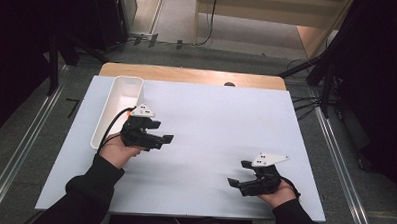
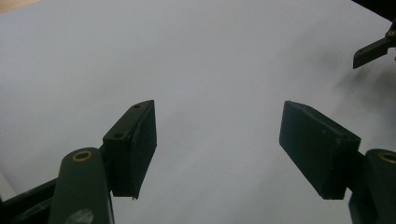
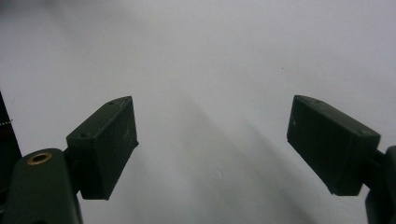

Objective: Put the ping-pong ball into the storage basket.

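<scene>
Left gripper (image 1: 166,133) beside the white bin (image 1: 117,107) at the table's (image 1: 211,122) left edge, jaws apart, empty. Right gripper (image 1: 238,173) near the front right corner, jaws apart, empty.

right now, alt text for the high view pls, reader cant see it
A person's two hands each hold a black gripper with open, empty jaws over a white table: the left gripper beside a long white bin at the table's left edge, the right gripper near the front right.
</scene>
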Tool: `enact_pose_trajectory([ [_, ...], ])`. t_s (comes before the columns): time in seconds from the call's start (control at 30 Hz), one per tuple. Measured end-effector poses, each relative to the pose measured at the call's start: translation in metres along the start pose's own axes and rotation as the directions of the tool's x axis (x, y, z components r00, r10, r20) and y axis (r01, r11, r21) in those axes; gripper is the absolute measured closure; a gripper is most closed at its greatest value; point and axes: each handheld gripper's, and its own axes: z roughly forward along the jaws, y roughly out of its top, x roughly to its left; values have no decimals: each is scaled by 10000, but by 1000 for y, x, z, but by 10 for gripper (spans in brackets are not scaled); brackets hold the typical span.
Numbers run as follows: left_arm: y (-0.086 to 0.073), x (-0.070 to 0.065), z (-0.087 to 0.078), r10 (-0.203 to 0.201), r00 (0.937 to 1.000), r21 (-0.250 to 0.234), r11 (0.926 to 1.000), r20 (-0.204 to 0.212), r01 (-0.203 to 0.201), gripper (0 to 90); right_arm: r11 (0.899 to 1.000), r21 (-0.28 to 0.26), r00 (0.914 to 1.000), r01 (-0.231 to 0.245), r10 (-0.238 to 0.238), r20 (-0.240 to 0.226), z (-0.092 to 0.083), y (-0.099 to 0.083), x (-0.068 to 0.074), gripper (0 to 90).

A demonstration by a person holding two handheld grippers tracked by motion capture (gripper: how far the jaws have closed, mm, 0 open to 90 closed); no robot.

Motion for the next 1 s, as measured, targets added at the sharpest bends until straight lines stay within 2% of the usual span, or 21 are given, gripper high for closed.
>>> enact_pose_trajectory([
  [0.3,-9,-4,-1,348,9994,-67,9994,-2,-348,282,10000,13,10000,10,-10,-6,0,0,0,146],
  [0.43,-13,-6,0,434,9989,-41,9991,198,-433,245,10000,5,10000,9,-9,-2,0,0,0,146],
  [0.77,-23,-10,4,574,9974,42,9983,435,-576,243,10000,30,10000,-13,13,5,0,0,0,146],
  [1.0,-31,-11,2,761,9950,-147,9970,642,-753,243,10000,7,10000,16,-16,7,0,0,0,146],
])
